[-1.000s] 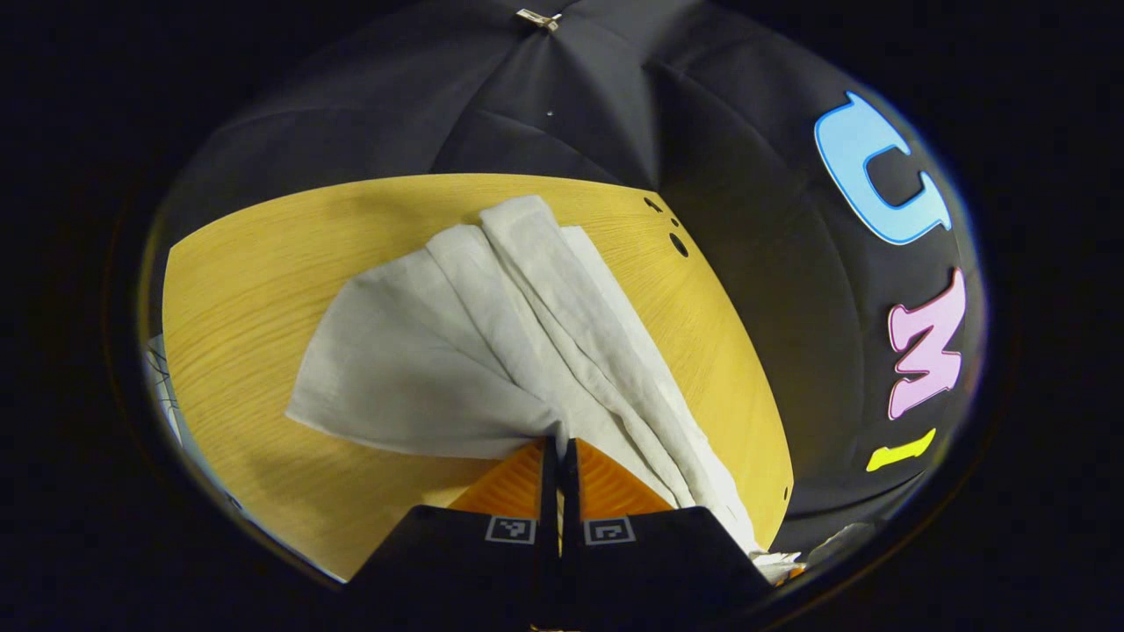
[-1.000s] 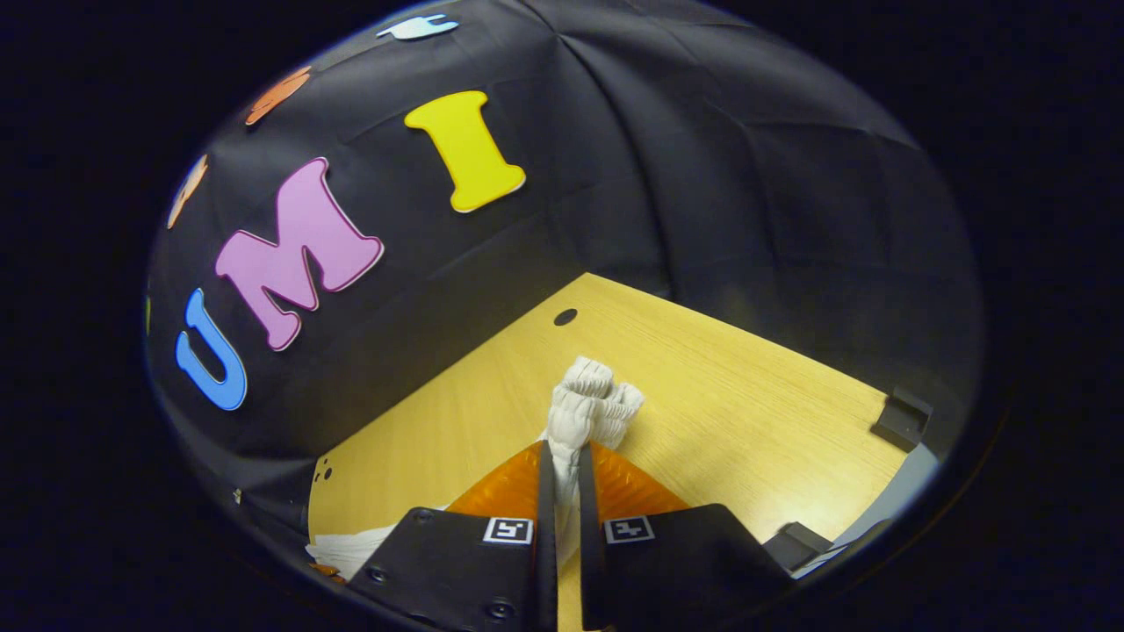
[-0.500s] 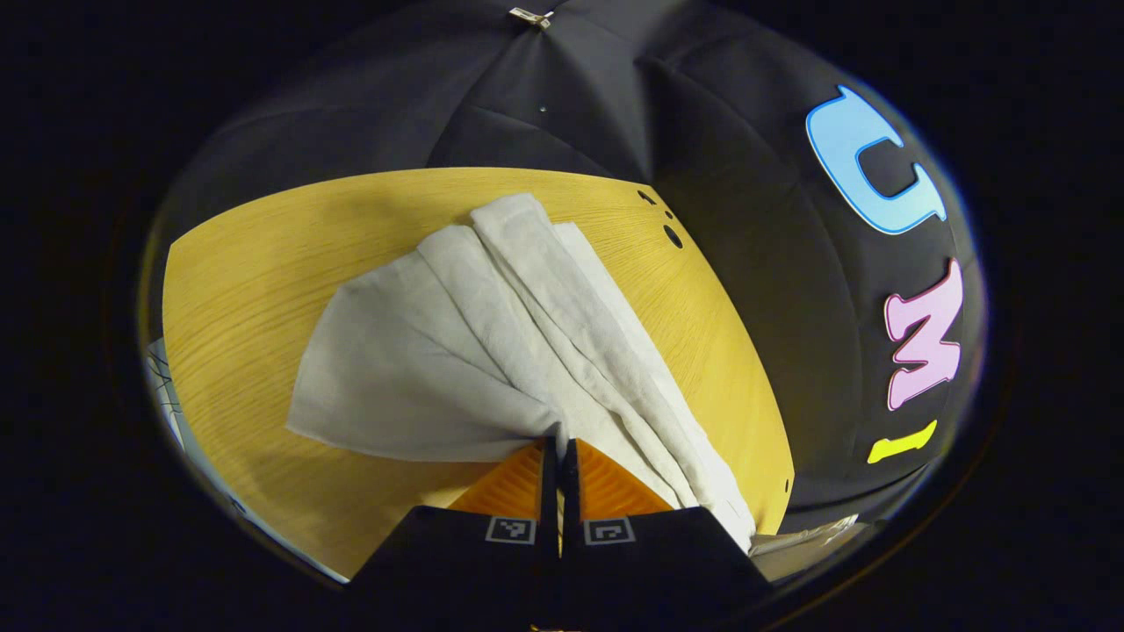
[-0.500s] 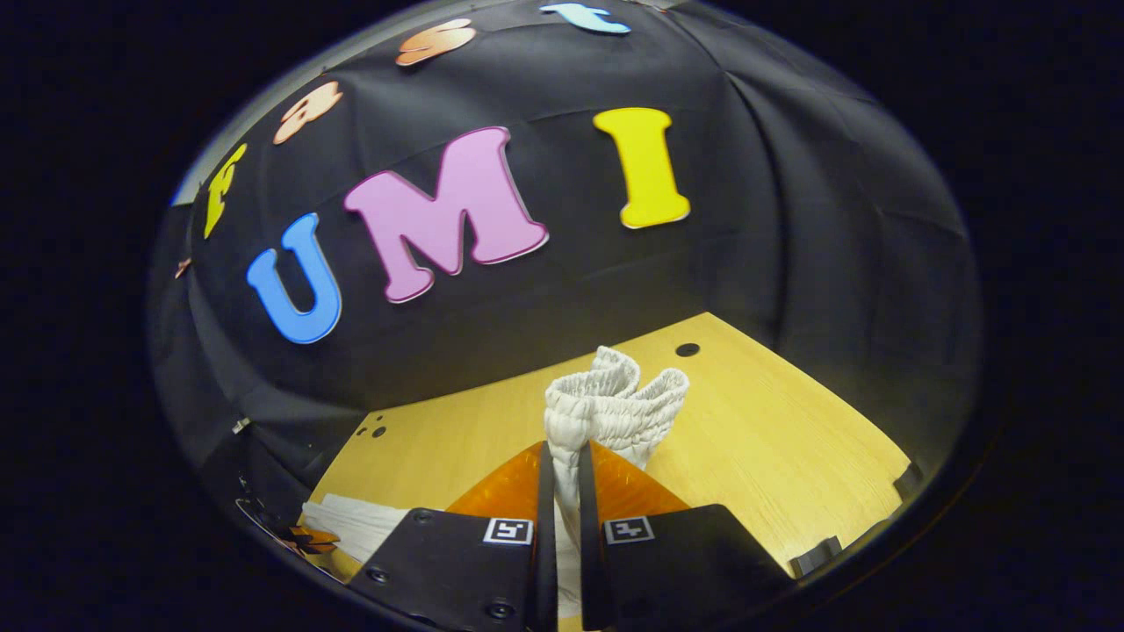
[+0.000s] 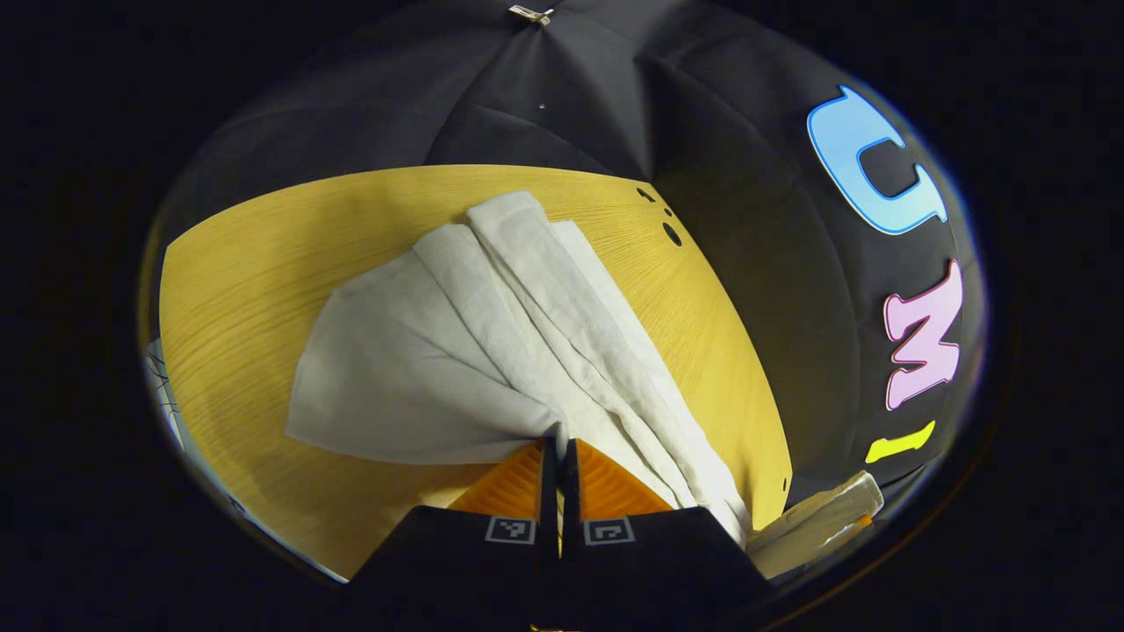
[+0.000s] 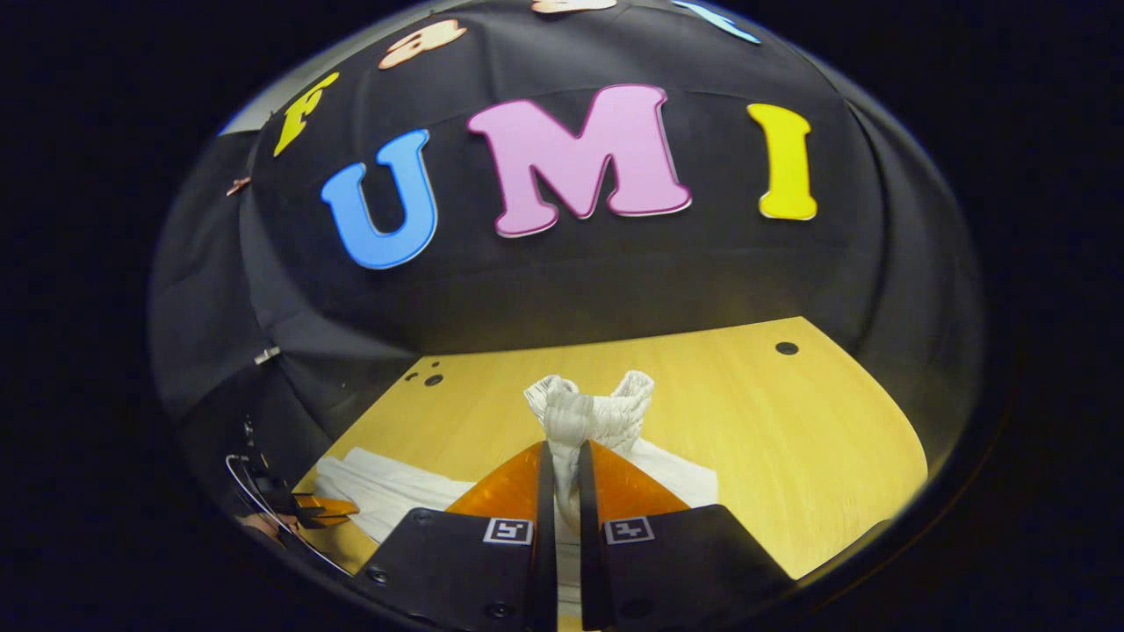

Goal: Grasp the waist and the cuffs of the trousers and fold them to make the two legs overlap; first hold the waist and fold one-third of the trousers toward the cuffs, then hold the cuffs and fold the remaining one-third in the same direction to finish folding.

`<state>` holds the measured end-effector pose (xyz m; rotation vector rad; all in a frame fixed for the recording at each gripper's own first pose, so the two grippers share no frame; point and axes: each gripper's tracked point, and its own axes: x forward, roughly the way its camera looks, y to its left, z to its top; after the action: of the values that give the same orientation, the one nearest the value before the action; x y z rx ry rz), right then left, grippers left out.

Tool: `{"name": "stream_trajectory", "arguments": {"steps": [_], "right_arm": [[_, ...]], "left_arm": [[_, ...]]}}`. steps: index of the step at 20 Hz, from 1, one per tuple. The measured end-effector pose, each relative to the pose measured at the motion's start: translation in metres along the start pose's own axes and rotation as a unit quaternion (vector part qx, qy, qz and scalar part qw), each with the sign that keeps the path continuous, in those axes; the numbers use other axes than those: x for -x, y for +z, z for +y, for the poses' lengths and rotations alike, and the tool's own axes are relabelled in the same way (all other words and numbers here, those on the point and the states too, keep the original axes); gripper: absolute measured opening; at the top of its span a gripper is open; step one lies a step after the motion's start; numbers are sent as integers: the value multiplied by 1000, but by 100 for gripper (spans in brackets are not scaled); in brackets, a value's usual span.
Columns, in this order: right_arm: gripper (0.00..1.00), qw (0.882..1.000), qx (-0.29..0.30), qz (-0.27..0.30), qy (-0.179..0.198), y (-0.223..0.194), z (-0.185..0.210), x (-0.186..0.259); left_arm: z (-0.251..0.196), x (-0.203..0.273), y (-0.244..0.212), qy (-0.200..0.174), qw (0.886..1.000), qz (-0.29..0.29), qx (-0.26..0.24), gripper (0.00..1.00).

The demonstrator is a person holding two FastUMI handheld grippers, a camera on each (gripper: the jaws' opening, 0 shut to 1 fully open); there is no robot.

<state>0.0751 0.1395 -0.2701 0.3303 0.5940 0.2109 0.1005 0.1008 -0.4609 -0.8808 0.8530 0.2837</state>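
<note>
A: Reading any writing? I find none legible on the white cloth trousers point(image 5: 492, 342); just small square marker tags on my finger housings.

B: How's the left gripper point(image 5: 559, 448) set?

A: Low over the yellow wooden table point(image 5: 246, 290), fingers pressed together on a cuff-end corner of the fabric. The legs fan out flat on the table ahead and trail off to the right.

B: And the right gripper point(image 6: 562, 456)?

A: Raised above the table point(image 6: 790, 421), pinching the gathered elastic waist point(image 6: 593, 412), which bunches up between the fingers. Cloth hangs below, partly behind them. At the far left edge I see the other gripper, too small to judge.
</note>
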Motion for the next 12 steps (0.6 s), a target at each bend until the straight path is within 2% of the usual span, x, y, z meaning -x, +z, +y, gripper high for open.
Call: {"name": "stream_trajectory", "arguments": {"steps": [4, 8, 11, 12], "right_arm": [[15, 996, 56, 51, 38, -41, 47, -23], [15, 985, 111, 109, 71, -100, 78, -36], [15, 974, 114, 165, 108, -147, 98, -39], [20, 969, 106, 184, 123, -161, 105, -38]], "left_arm": [[-1, -1, -1, -3, 1000, -1, 7, 6], [-1, -1, -2, -4, 1000, 0, 6, 6], [-1, -1, -1, -3, 1000, 0, 6, 6], [-1, -1, -2, -3, 1000, 0, 7, 6]]}}
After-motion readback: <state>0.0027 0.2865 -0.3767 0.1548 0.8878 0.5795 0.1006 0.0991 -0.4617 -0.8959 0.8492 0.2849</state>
